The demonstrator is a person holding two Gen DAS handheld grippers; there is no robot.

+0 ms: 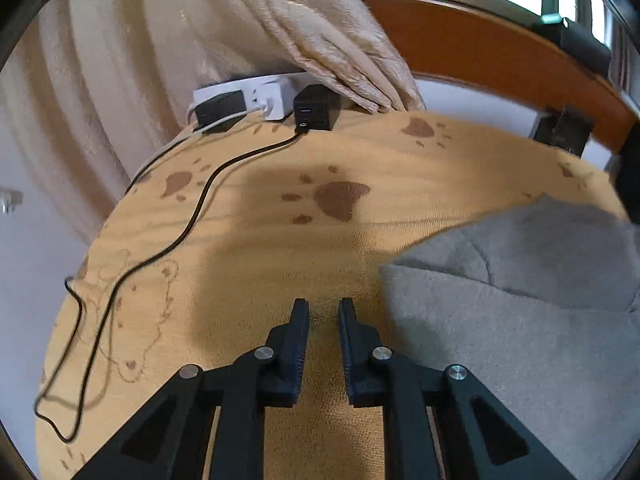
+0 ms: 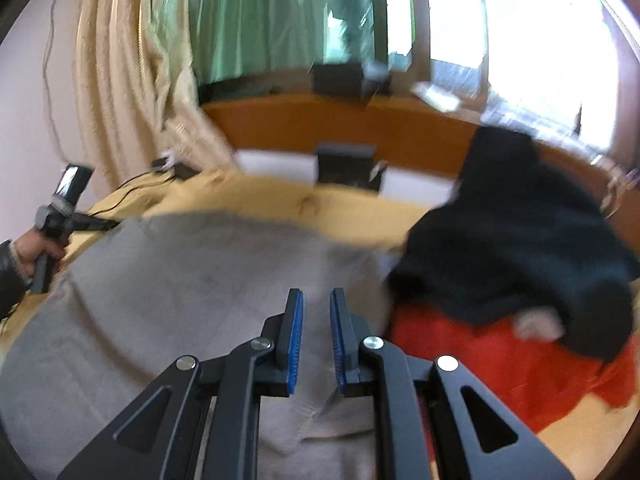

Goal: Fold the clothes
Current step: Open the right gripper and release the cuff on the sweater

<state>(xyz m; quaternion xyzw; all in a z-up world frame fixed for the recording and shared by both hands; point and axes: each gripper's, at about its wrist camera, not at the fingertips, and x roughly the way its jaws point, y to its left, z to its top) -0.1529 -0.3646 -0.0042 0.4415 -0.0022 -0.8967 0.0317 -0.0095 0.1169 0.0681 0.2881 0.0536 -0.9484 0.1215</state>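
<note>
Left tool above a blanket-covered surface beside a grey garment.

The left tool (image 1: 324,308), jaws slightly parted and holding nothing, hangs over a tan paw-print blanket (image 1: 256,216). A grey garment (image 1: 520,300) lies just right of the fingers. A black cable (image 1: 192,220) runs across the blanket to a black charger (image 1: 316,106) beside a white power strip (image 1: 260,94), under a cream curtain (image 1: 200,24).

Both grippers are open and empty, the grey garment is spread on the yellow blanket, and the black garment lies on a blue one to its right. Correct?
Not quite: the garment under the black garment is red, not blue, as the right wrist view shows. The rest holds: both grippers open and empty, grey garment on the yellow blanket.
</note>
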